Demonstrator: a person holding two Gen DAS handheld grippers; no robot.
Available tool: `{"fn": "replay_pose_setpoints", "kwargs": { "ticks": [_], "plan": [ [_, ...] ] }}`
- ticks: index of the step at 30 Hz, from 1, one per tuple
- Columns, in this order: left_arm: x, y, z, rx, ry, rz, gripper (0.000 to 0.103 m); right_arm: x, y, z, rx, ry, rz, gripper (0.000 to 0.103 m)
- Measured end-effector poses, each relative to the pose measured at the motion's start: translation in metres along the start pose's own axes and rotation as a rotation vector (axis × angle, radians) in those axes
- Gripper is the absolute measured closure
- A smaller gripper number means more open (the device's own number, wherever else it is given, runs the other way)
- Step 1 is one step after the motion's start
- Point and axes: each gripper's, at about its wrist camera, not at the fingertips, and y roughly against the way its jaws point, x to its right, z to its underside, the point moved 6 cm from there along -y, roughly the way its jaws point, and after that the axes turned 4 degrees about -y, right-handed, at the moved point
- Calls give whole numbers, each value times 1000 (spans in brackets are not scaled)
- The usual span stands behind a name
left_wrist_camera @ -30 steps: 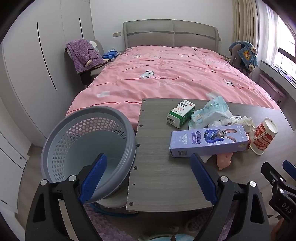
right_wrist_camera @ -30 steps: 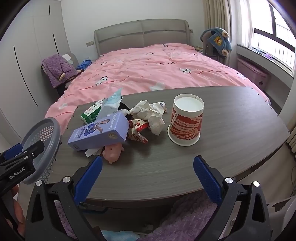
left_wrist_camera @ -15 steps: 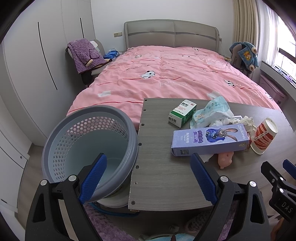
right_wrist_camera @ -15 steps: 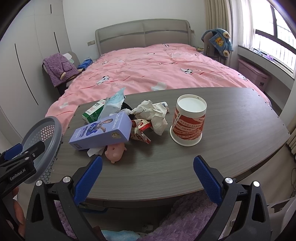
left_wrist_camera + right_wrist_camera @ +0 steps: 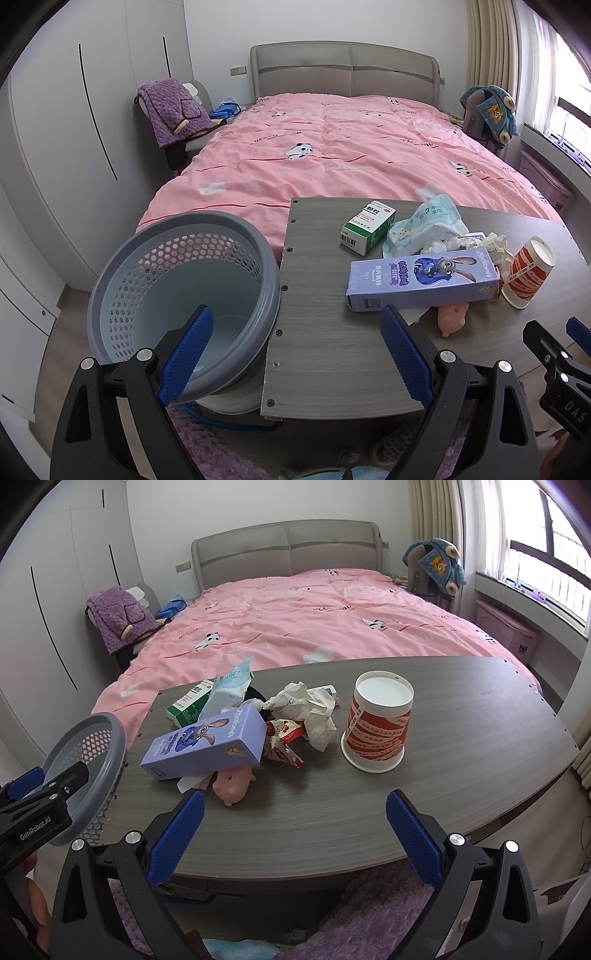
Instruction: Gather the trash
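A pile of trash lies on the grey table (image 5: 461,738): a purple carton (image 5: 207,746), a green box (image 5: 188,703), a blue wipes pack (image 5: 231,686), crumpled paper (image 5: 306,709), a red wrapper (image 5: 284,742), a pink toy pig (image 5: 232,786) and an upside-down red-and-white paper cup (image 5: 376,727). A grey perforated basket (image 5: 184,288) stands tilted against the table's left end. My left gripper (image 5: 295,317) is open, one finger over the basket, one over the table. My right gripper (image 5: 295,799) is open over the near table edge, short of the pile.
A pink bed (image 5: 332,158) fills the room behind the table. White wardrobes (image 5: 74,147) line the left wall, with a purple blanket on a chair (image 5: 173,107). Purple fluffy fabric (image 5: 369,915) lies below the table's near edge. A hand (image 5: 35,901) holds the left gripper.
Both views have drifted slightly, so the trash sits a little further right in frame. Nothing on the table has moved, and both grippers remain open.
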Motion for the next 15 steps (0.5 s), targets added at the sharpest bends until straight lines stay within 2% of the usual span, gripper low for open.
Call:
{"fn": "replay_pose_setpoints", "kwargs": {
  "ticks": [15],
  "plan": [
    [0, 0, 0, 0, 0, 1, 16, 1, 1, 0, 5, -1, -2, 6]
  ]
}}
